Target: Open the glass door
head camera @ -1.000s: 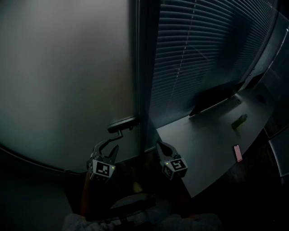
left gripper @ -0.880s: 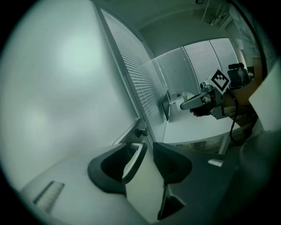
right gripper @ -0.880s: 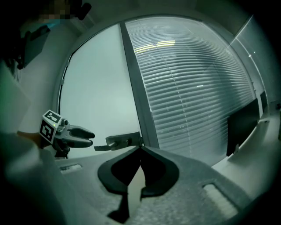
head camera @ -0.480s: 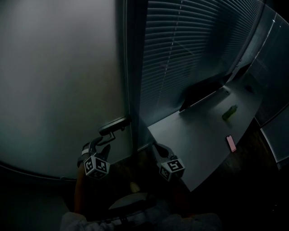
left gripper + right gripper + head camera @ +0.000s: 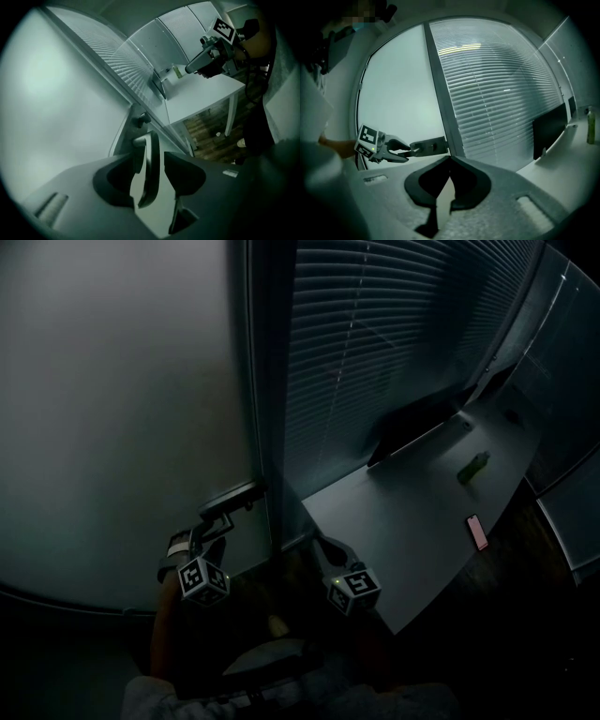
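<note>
The frosted glass door [image 5: 122,409] has a dark lever handle [image 5: 230,500] near its right edge, beside the dark frame post [image 5: 262,381]. My left gripper [image 5: 211,526] reaches up to the lever's free end. In the left gripper view the lever [image 5: 149,168] stands between the jaws of that gripper [image 5: 152,152]. It lies against the left jaw, with a thin gap to the right one. The right gripper view shows the left gripper [image 5: 408,152] straddling the handle [image 5: 426,147]. My right gripper [image 5: 319,542] hangs shut and empty by the desk corner.
A grey desk [image 5: 422,512] stands right of the door under closed blinds [image 5: 375,334]. On it are a dark monitor [image 5: 412,432], a green bottle [image 5: 472,466] and a phone [image 5: 476,532]. The person's lap and a dark seat fill the bottom edge.
My left gripper has sunk a little and rolled at the lever's end, its marker cube turning. The right gripper has stayed put. The head view has shifted right.
</note>
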The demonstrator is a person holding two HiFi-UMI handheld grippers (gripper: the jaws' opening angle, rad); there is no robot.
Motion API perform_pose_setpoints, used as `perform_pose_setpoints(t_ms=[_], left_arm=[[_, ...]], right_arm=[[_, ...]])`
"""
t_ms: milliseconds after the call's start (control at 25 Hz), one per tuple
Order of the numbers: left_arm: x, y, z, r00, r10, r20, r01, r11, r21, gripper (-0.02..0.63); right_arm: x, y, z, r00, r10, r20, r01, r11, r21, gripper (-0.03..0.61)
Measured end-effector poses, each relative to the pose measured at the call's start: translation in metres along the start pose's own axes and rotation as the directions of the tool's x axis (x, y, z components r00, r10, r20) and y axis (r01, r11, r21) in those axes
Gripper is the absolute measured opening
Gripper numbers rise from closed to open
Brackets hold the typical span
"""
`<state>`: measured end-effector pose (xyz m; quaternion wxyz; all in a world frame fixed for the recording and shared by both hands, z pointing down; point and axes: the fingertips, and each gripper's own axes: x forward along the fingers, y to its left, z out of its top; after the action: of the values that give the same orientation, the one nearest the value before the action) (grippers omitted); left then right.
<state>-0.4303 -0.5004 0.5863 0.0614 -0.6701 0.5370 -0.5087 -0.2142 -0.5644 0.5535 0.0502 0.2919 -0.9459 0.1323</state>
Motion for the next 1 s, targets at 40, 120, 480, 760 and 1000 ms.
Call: perform_pose_setpoints(t_ms=[40, 120, 480, 760, 1000], left_arm=[[0.002, -0.001, -0.001, 1.000, 0.000, -0.007, 0.001, 1.000, 0.010, 0.201], [0.007, -0.003, -0.003, 1.000, -0.002, -0.030, 0.003, 1.000, 0.022, 0.195], [0.023, -0.002, -0.009, 0.991, 0.066, -0.116, -0.052, 0.991, 0.121, 0.123], [0.027, -0.004, -0.009, 0.990, 0.064, -0.126, -0.046, 0.989, 0.142, 0.067], [0.028, -0.005, -0.009, 0.989, 0.052, -0.141, -0.032, 0.990, 0.137, 0.064]], right_arm=[[0.001, -0.001, -0.001, 1.000, 0.001, 0.002, -0.001, 1.000, -0.001, 0.003], [0.002, -0.002, -0.002, 1.000, 0.001, 0.000, -0.001, 1.000, 0.004, 0.003], [-0.002, -0.008, -0.004, 1.000, -0.007, 0.005, 0.007, 0.999, 0.046, 0.003], [-0.005, -0.013, -0.002, 1.000, -0.026, 0.006, 0.026, 0.998, 0.064, 0.003], [-0.006, -0.015, -0.008, 1.000, -0.025, 0.013, 0.024, 0.998, 0.054, 0.003]])
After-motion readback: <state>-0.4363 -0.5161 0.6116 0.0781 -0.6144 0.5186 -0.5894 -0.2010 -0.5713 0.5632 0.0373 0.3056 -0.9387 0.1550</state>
